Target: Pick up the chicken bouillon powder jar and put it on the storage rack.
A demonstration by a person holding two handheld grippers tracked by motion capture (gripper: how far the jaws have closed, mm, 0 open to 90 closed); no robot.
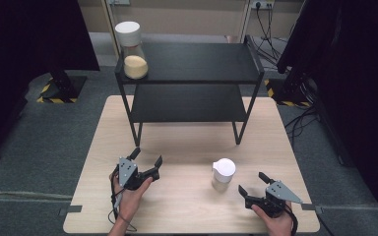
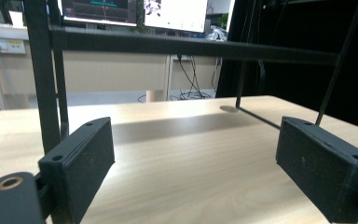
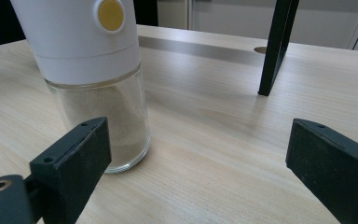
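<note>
A small glass jar point(image 1: 223, 175) stands upright on the near right part of the wooden table point(image 1: 187, 142), in front of the black two-tier shelf point(image 1: 192, 73). In the right gripper view the jar point(image 3: 100, 84) shows a tall white cap with a round yellow button on its side, above a clear glass body that holds a pale, fine powder sloping against the wall; the glass base sits flat on the wood.

The right gripper point(image 1: 254, 186) rests at the near right edge of the table, just right of the jar and not touching it. Its jaws stand wide apart with nothing between them; in its own view the right gripper point(image 3: 198, 154) has the jar beside its left jaw, with a shelf leg point(image 3: 275, 46) farther off.

The left gripper point(image 1: 147, 157) lies on the near left of the table, well apart from the jar, jaws spread and empty, facing the shelf.

A second, larger jar point(image 1: 134, 49) with a white cap and yellow contents stands on the far left corner of the shelf's top tier.
</note>
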